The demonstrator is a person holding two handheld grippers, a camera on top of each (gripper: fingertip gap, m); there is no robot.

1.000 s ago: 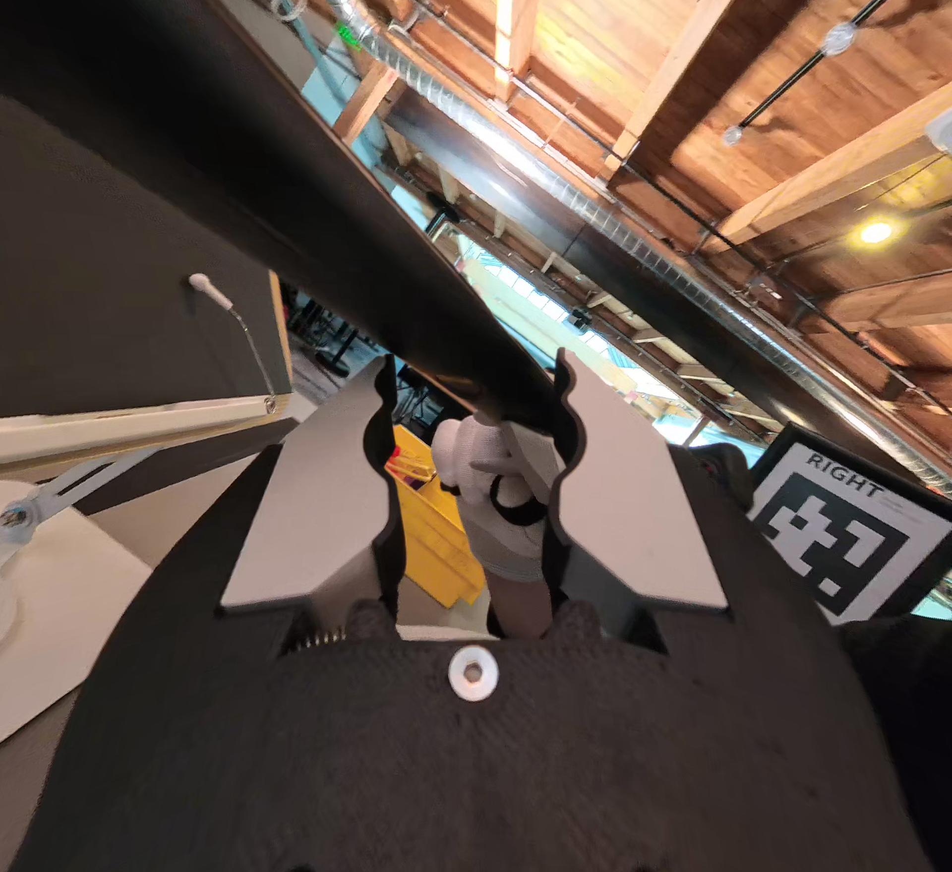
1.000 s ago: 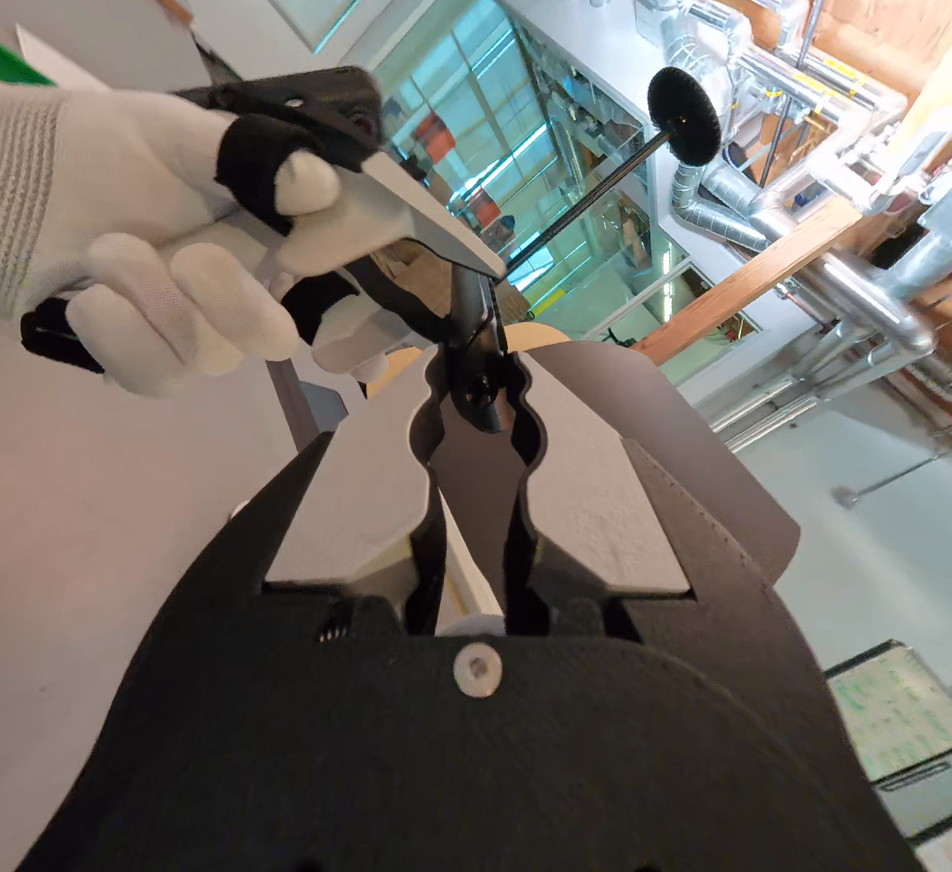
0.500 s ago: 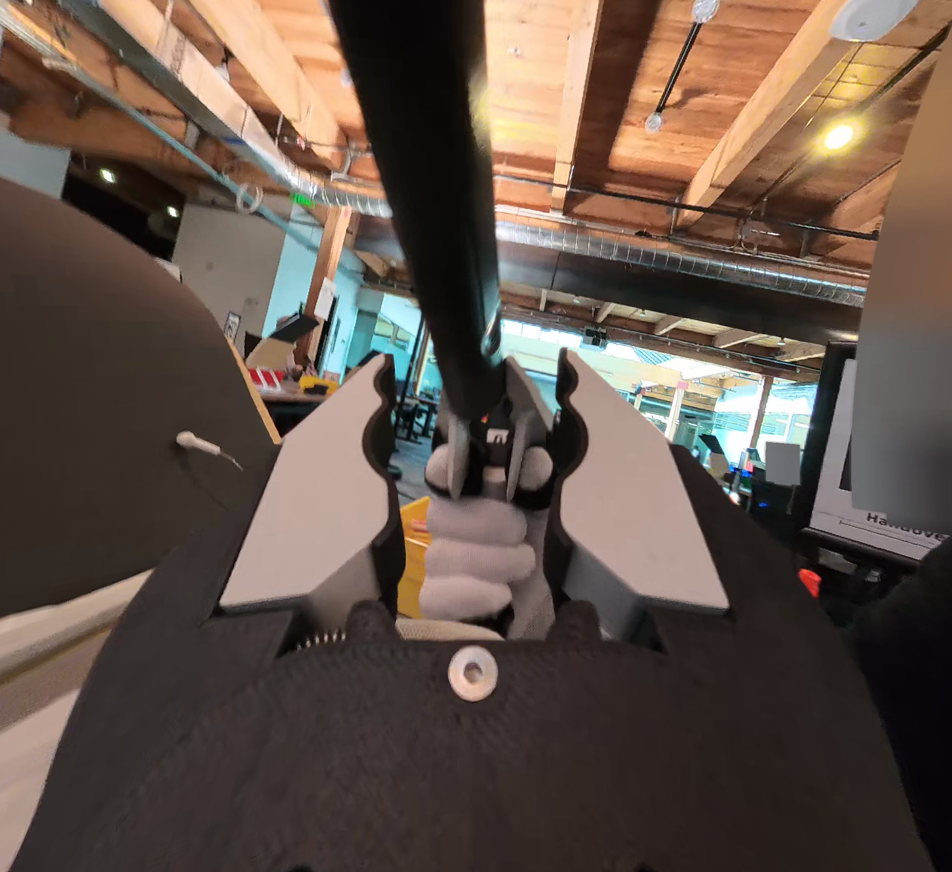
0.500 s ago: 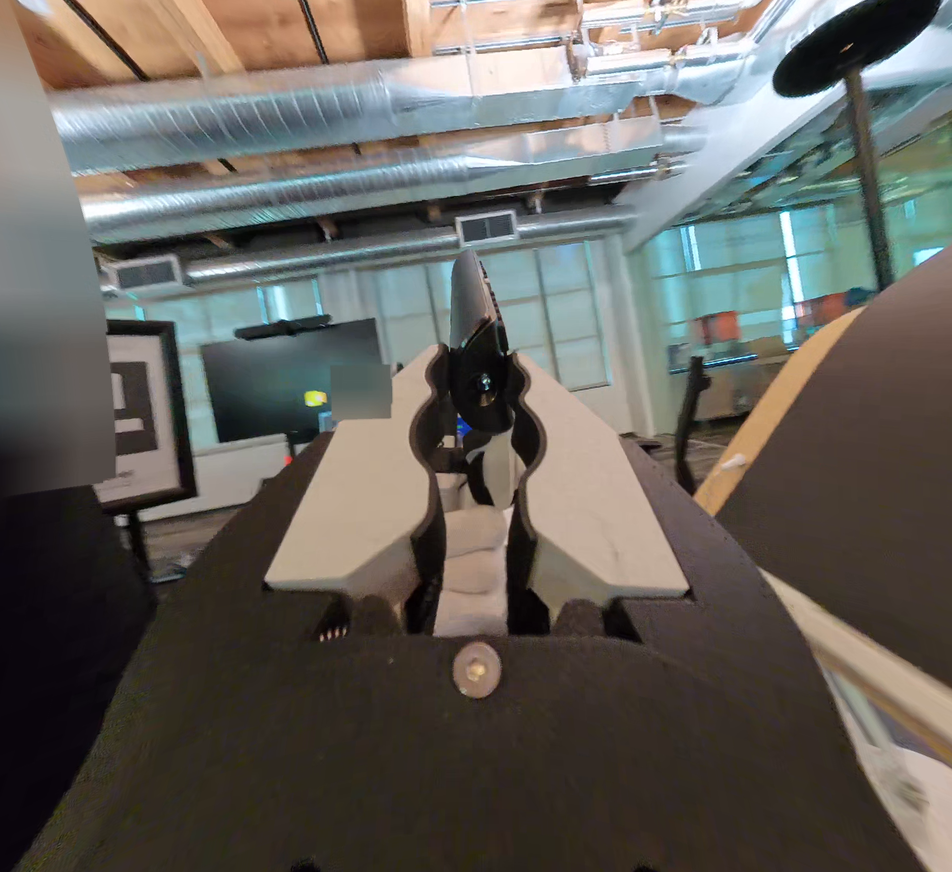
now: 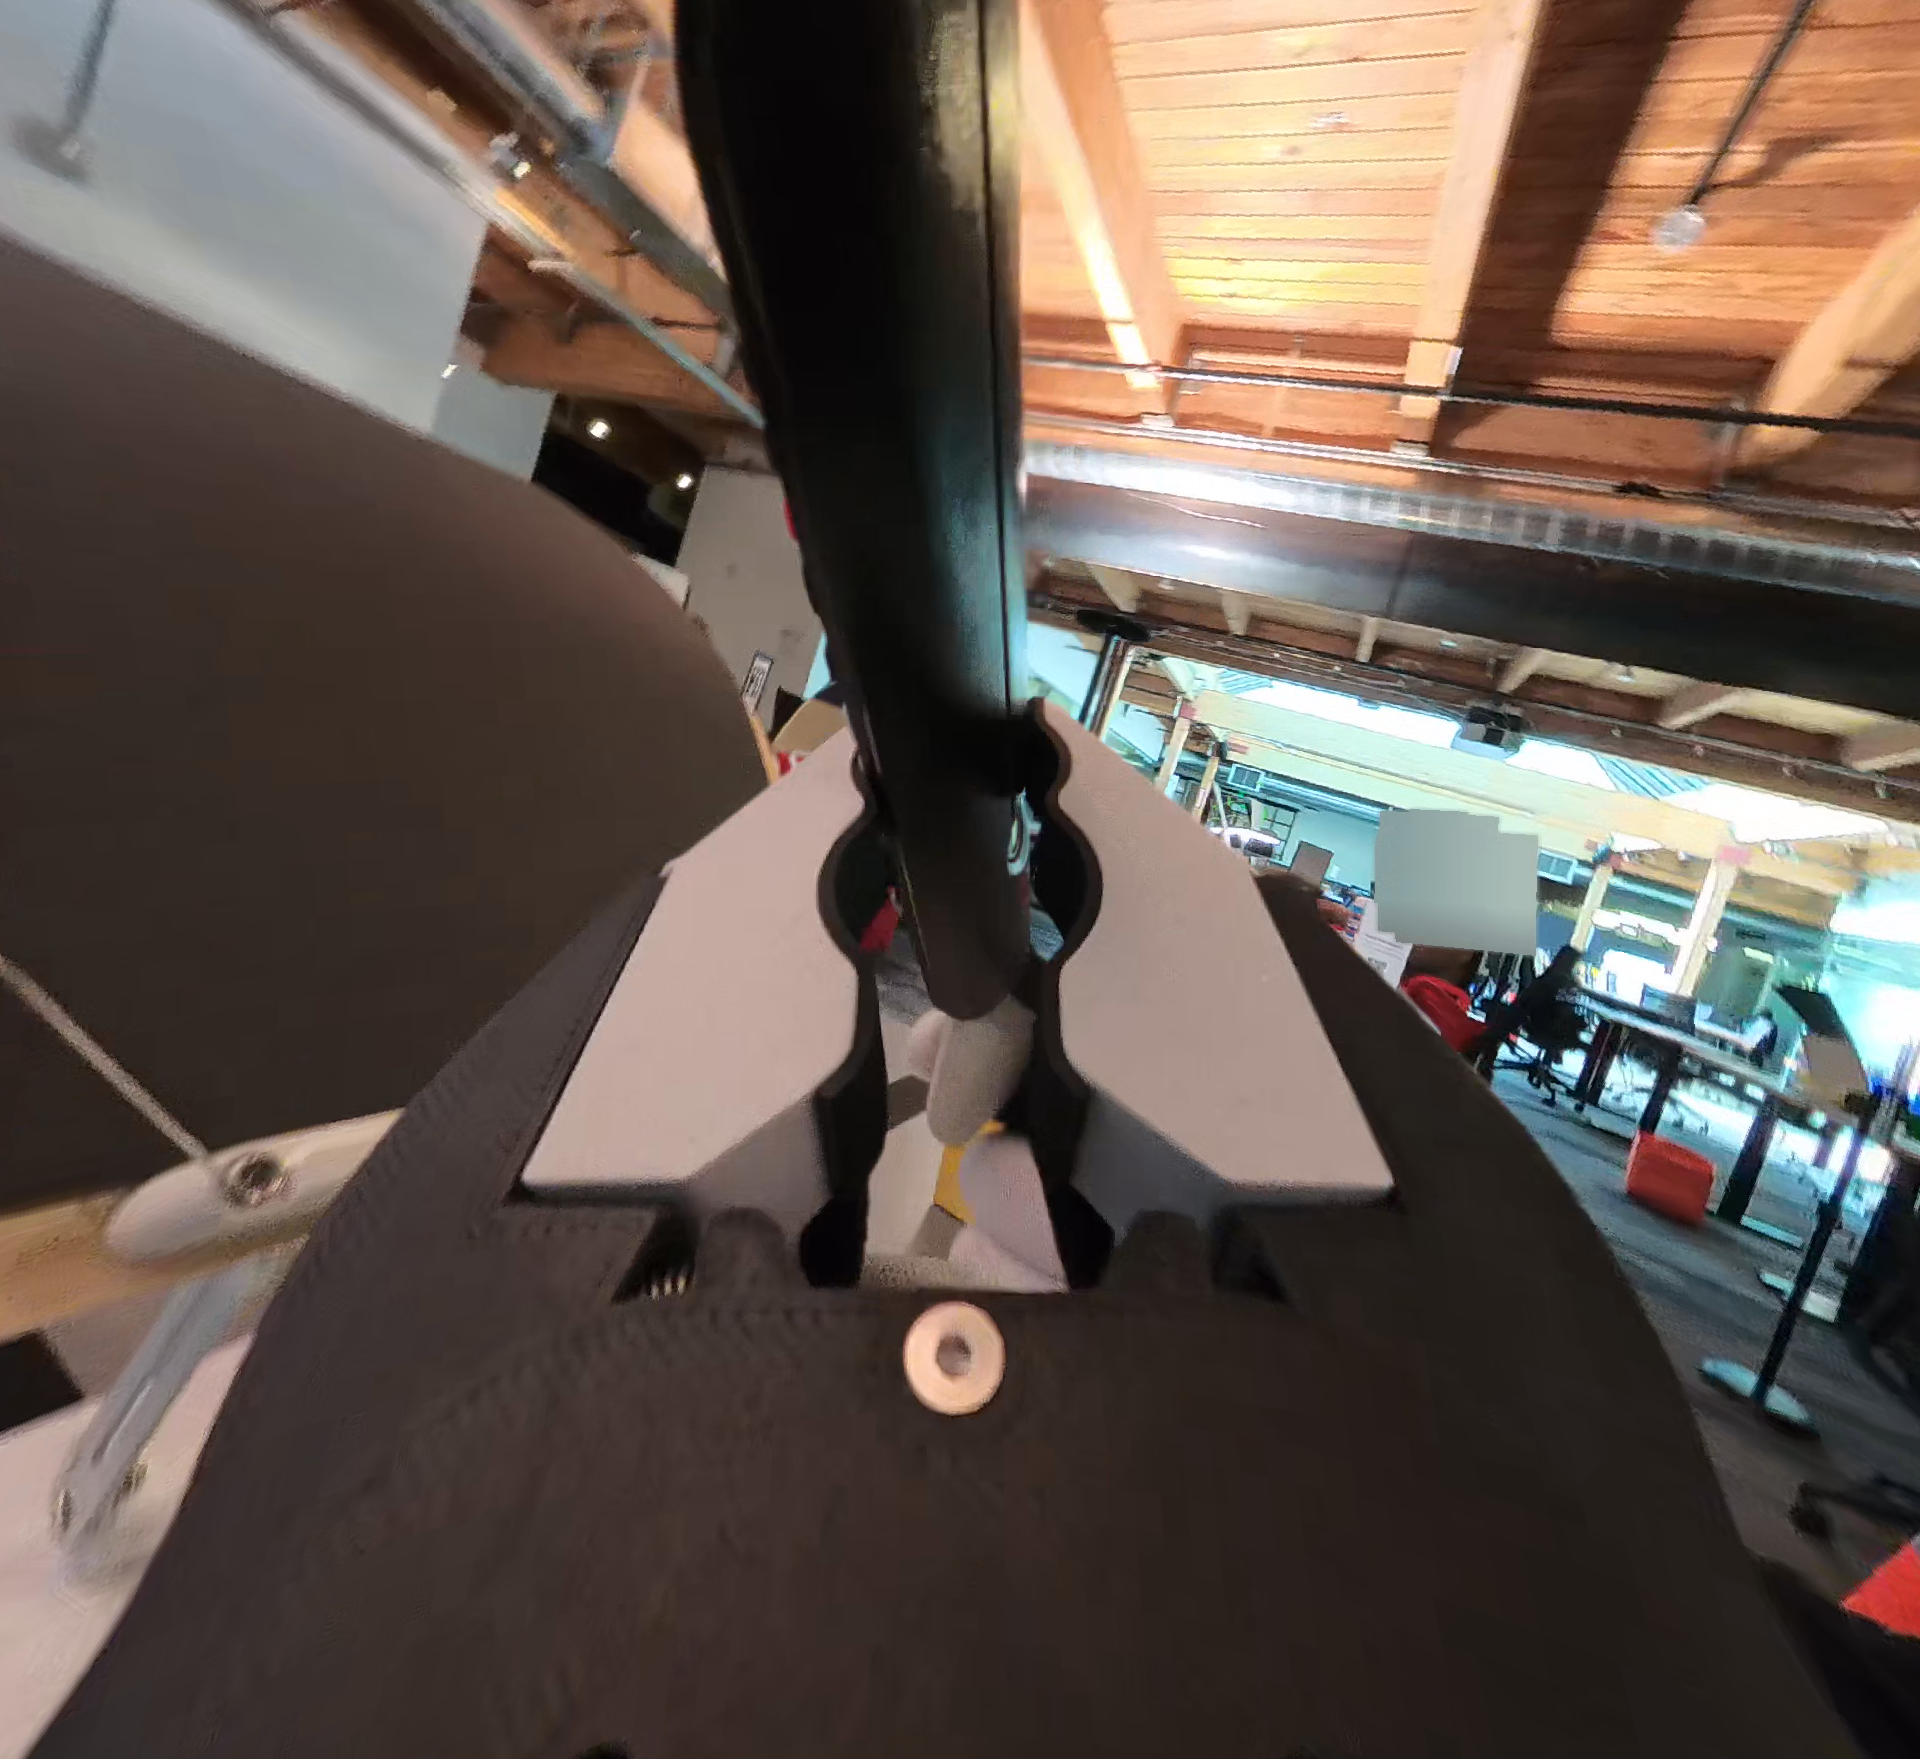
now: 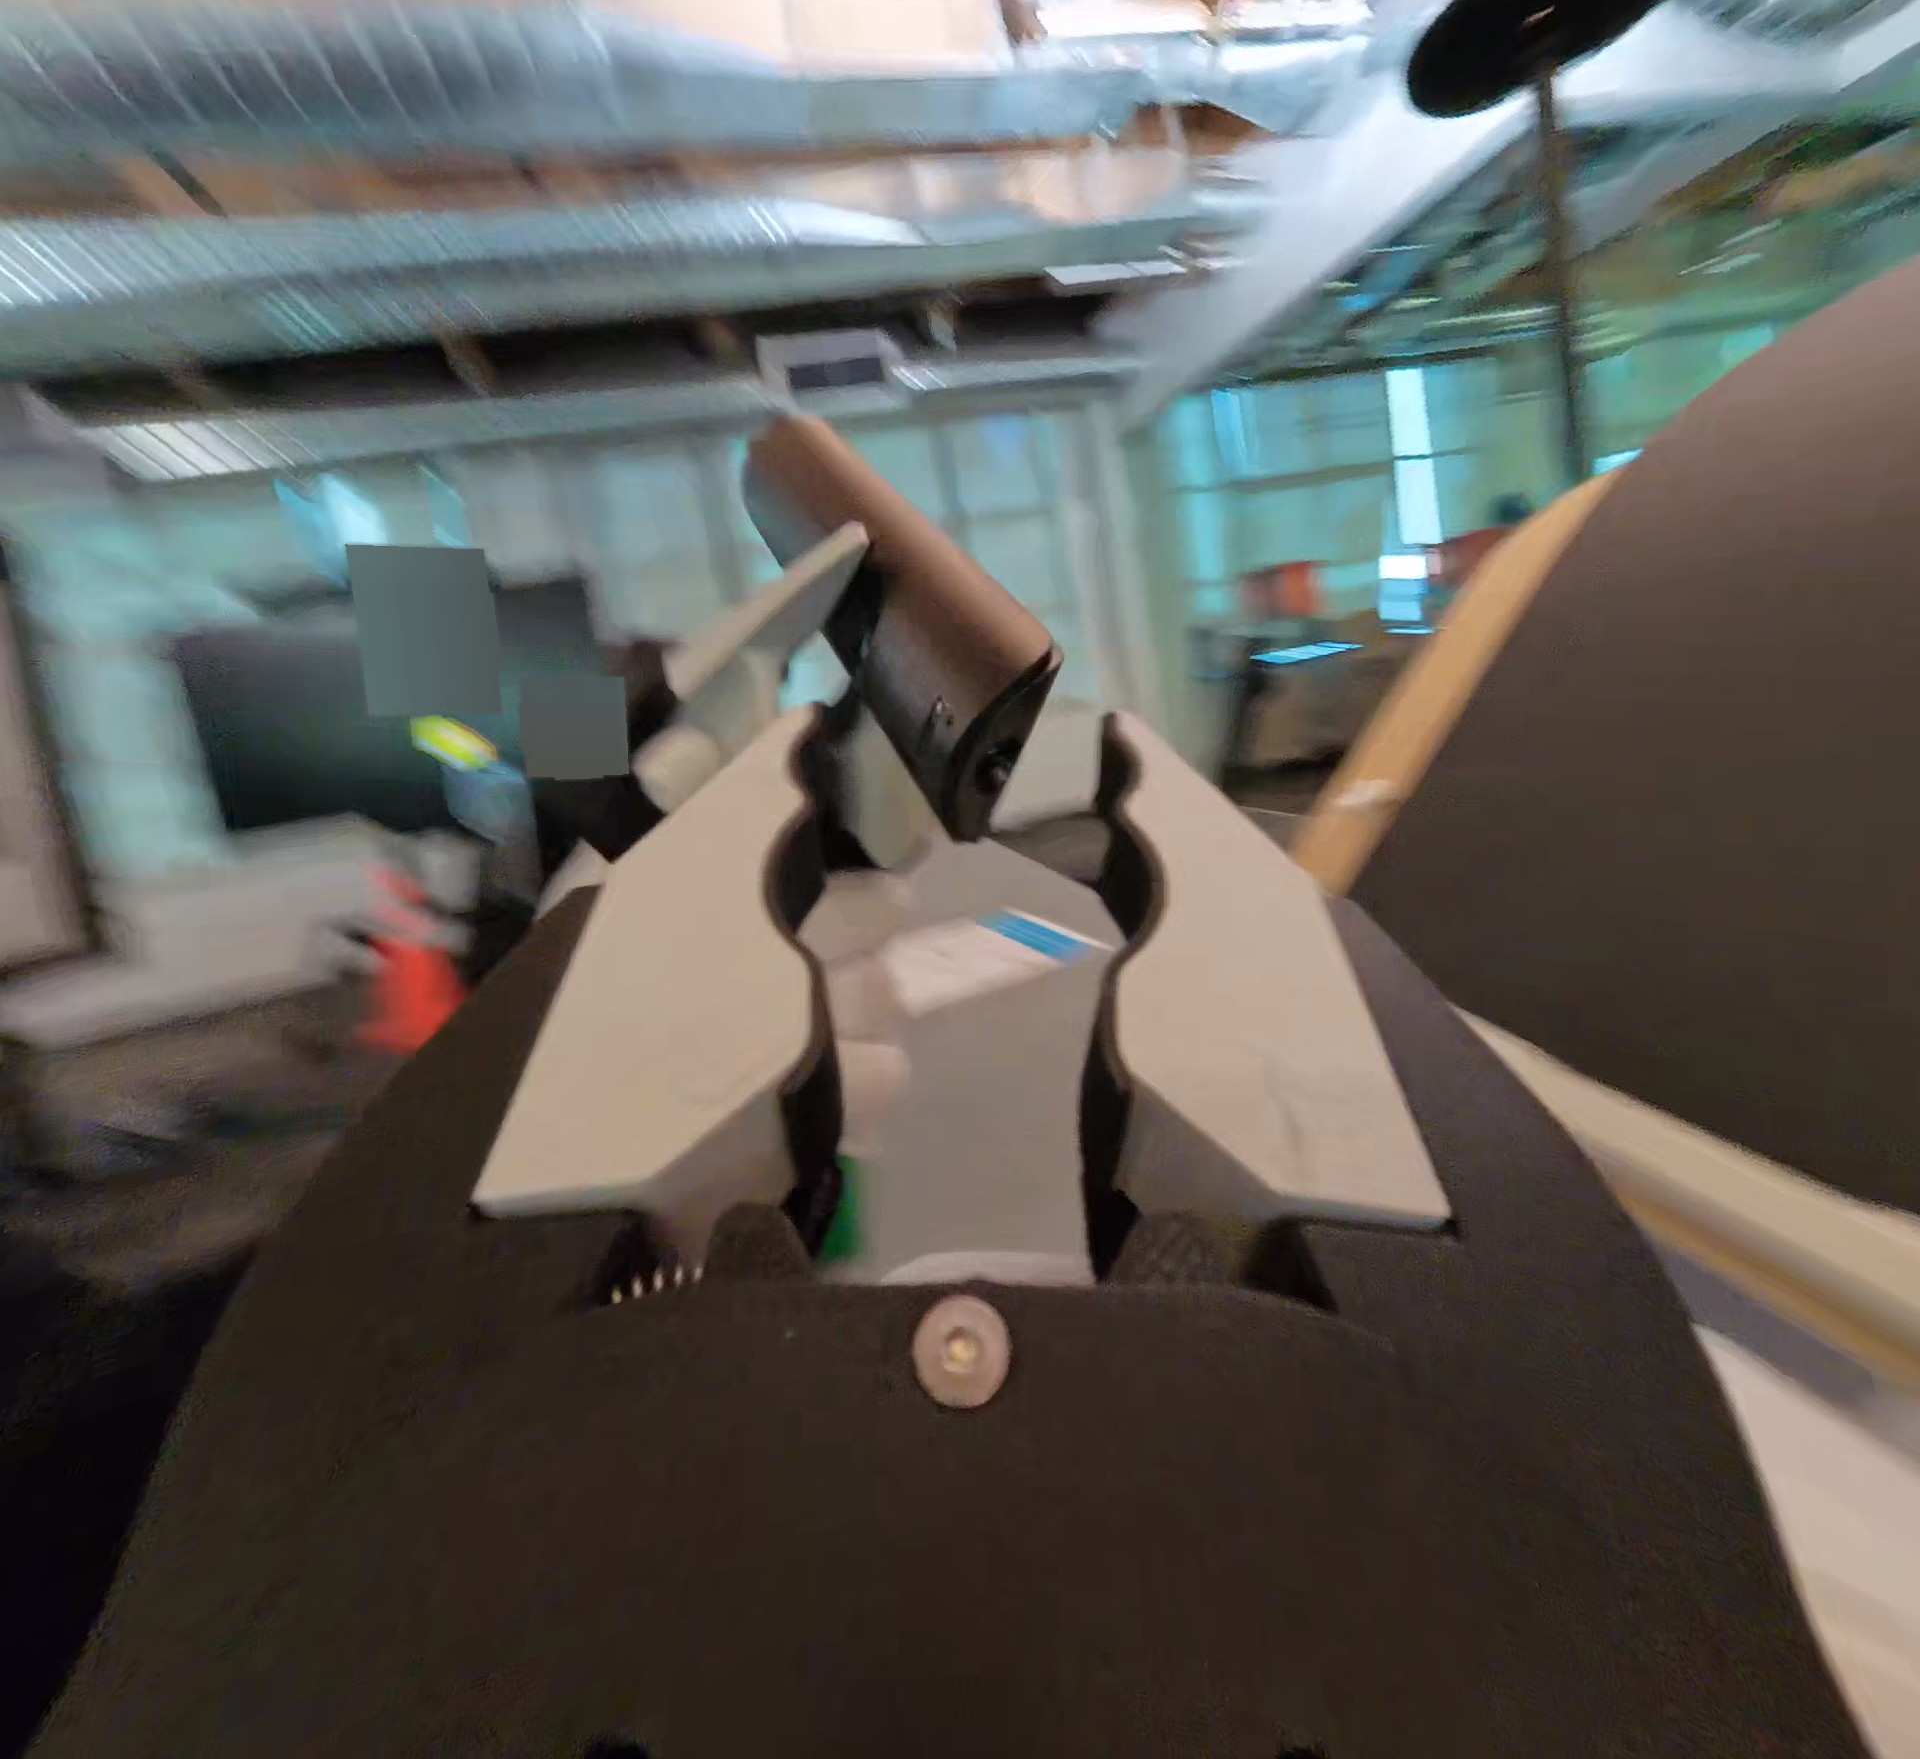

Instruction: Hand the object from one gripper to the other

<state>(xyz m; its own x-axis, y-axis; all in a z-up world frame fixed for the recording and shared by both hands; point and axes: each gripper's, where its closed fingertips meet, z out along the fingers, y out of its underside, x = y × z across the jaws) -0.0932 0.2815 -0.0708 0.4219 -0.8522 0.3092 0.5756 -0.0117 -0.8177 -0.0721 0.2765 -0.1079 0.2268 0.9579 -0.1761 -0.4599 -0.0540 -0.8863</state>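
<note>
The left gripper [image 5: 951, 836] is closed on the object [image 5: 883, 338], a long black handle-like thing that rises steeply from between its fingers toward the wooden ceiling; only the tips and the first scallop of the pads touch it, near its lower end, with most of its length standing free above. The right gripper [image 6: 961, 805] stands with its fingers spread and nothing between them; in its view the dark butt end of the object [image 6: 914, 660] sits just beyond the fingertips, tilted up to the left and held by the grey fingers of the other gripper. The hand-over looks done or nearly so, and the risk now lies in the grip: it is low on a long piece, so the top could swing and twist the thing in the pads, or let it slide out if the left hand tilts or jerks. The right view is smeared with motion, so that gripper appears to be moving; if it clips the butt end on its way clear it could lever the piece loose. A white gloved finger [image 5: 971, 1065] shows behind the left fingers. No brand or writing on the object can be read; a small white and red mark low on it is too small to make out.
</note>
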